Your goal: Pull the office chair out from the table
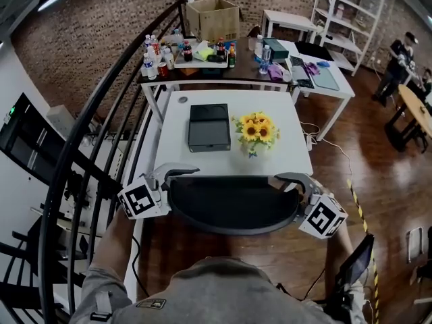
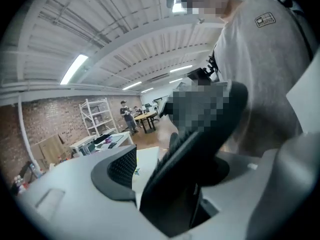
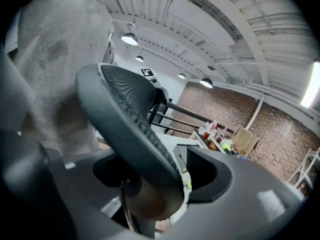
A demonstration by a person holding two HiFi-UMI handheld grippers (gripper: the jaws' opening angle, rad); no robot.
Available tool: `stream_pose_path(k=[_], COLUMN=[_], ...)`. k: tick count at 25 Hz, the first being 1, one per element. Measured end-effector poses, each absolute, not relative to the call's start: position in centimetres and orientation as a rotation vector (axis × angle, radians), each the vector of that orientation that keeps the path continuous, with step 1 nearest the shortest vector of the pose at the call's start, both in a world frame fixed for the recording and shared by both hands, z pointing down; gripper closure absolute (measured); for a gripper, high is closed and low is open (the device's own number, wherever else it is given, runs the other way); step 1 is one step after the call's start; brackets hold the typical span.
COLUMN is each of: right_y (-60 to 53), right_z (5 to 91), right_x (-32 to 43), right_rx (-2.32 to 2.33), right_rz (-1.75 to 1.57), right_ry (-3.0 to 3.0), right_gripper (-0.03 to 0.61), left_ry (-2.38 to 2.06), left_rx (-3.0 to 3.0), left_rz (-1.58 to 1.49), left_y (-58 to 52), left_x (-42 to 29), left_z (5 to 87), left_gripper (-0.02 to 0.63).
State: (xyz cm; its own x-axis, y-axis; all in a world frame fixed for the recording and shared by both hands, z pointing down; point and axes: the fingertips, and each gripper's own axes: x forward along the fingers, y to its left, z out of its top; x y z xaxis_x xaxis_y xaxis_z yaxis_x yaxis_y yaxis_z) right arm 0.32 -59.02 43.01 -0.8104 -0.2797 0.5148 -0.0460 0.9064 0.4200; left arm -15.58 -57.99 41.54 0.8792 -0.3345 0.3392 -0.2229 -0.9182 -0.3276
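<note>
The office chair's black mesh backrest curves in front of me, close to the near edge of the white table. My left gripper straddles the backrest's left end and my right gripper its right end. In the left gripper view the backrest runs between the jaws of the left gripper, and a strip of table shows between it and the left pad. In the right gripper view the backrest lies inside the right gripper, clear of the right pad. Both grippers are open.
A flat black case and a bunch of sunflowers sit on the white table. A curved black stair railing runs close on the left. Behind stands a dark table crowded with bottles, and a cardboard box. People stand at far right.
</note>
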Motion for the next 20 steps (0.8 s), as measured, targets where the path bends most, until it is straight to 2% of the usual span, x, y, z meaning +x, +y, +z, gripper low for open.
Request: stream_pose_path(k=[1,3,7,14,15,16,20], right_y=[-59.0,-59.0,-58.9,-58.3,-58.2,-58.1,-57.8], right_z=[43.1,43.2,43.2,42.9,42.8,42.7,42.7], right_x=[-0.1,-0.5,-0.2,-0.1,-0.1,-0.1,-0.2], right_rx=[0.211,0.178,0.145,0.107,0.111,0.115,0.113], right_rz=[-0.546,-0.578,-0.598,-0.560,-0.546,-0.538,-0.560], right_ry=[-2.461,-2.435,-2.414,-2.495,-2.522,-2.542,-2.548], right_gripper=[0.256,0.296,0.328,0.386,0.404,0.460,0.478], left_ry=[0.386,0.340,0.322,0.336,0.340,0.344,0.341], left_rx=[-2.752,-2.746,-2.743,-2.761,-2.765,-2.766,-2.762], left_rz=[-0.594,-0.615,-0.592,-0.489,-0.492,-0.504,-0.481], left_y=[-57.9,-57.6,-57.2,-56.8,-56.8,-56.9,-56.5], left_x=[-15.2,-14.8,-14.4,-13.8,-14.0,-14.2,-14.0], left_z=[41.7,41.9,41.7,40.7,40.8,41.2,40.7], left_gripper=[0.311,0.381,0.478,0.499,0.499,0.499,0.497])
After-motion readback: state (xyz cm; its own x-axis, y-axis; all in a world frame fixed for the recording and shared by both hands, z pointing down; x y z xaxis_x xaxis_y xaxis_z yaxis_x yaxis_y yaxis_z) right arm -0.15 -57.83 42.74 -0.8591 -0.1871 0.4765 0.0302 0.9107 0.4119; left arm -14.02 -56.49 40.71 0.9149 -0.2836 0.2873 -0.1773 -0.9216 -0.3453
